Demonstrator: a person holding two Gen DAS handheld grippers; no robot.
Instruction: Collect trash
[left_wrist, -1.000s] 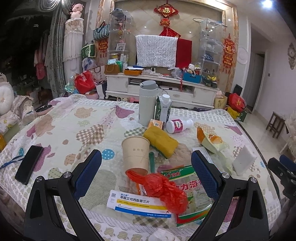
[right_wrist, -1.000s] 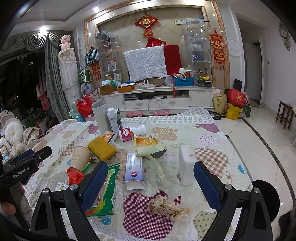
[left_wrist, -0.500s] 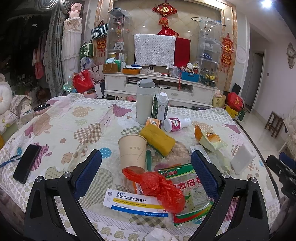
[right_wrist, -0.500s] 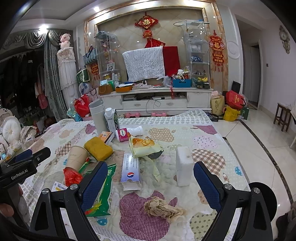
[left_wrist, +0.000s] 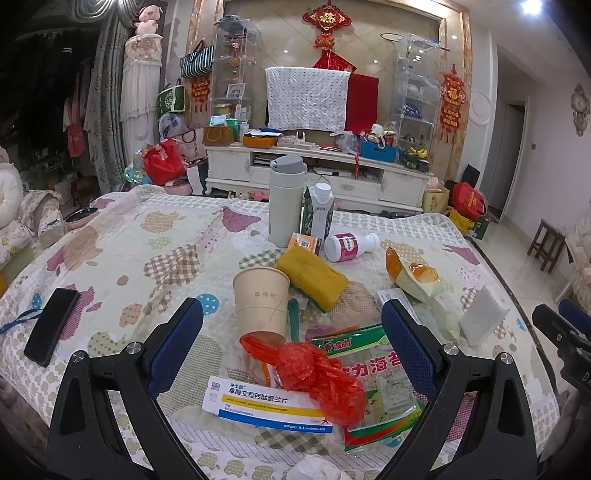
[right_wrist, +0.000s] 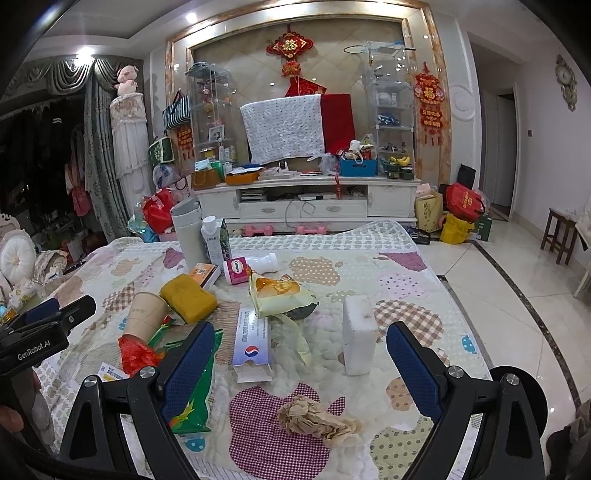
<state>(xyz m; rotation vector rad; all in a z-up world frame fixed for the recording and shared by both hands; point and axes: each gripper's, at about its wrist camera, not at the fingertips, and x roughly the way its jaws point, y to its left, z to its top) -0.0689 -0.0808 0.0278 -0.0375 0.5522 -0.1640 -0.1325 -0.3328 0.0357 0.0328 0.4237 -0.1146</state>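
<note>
quilted table (right_wrist: 413, 258) edge bare beyond foam block (right_wrist: 357, 334)

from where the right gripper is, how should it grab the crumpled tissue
Straddle the crumpled tissue across its narrower middle, coming straight down from above. It lies low and loose on the quilt, stretched left to right, between the open right gripper's fingers, so it should squash easily.

Warm indoor room light, bright ceiling spotlights (right_wrist: 191, 16) glaring at the top, small reflections on the glossy tiled wall (left_wrist: 391, 48), dark curtained corner far left of the claws, sharp focus throughout, strong fisheye bending, black vignetted corners.
</note>
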